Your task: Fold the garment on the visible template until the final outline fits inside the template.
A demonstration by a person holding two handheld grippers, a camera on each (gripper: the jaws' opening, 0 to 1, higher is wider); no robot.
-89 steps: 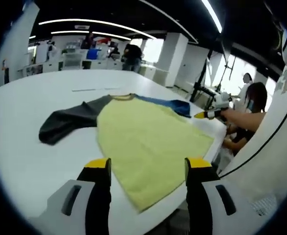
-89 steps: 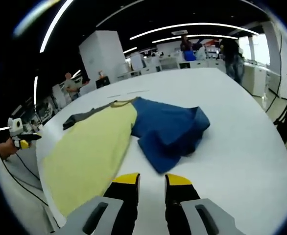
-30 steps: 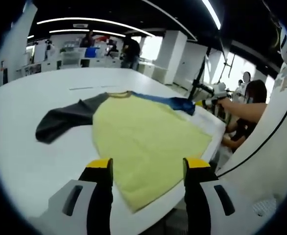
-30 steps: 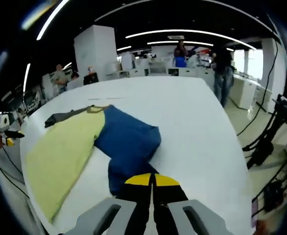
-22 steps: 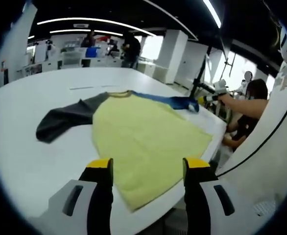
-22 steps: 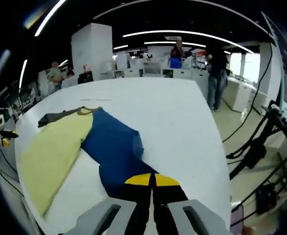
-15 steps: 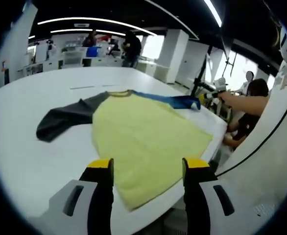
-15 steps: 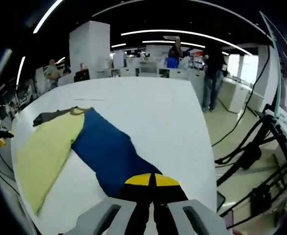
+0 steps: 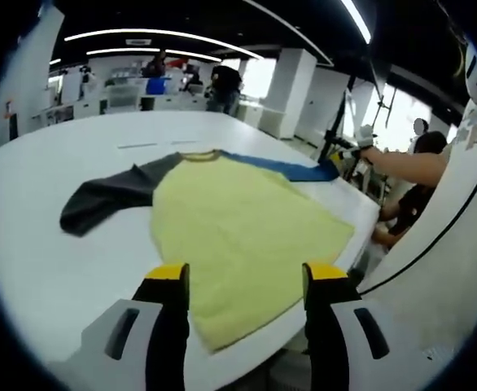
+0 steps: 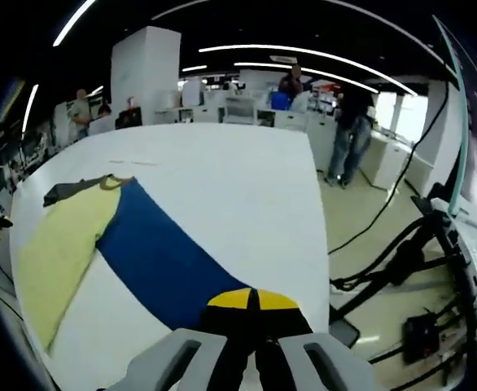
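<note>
Since three seconds earlier, my right tongs point(image 10: 251, 303) had pinched shut on the blue fabric sleeve point(image 10: 161, 261) and drawn it straight; its long axis ran from the jaws toward ten o'clock, to the pale yellow shirt body point(image 9: 238, 236). My left tongs point(image 9: 242, 281) hung wide open, empty, over the hem at twelve.
</note>
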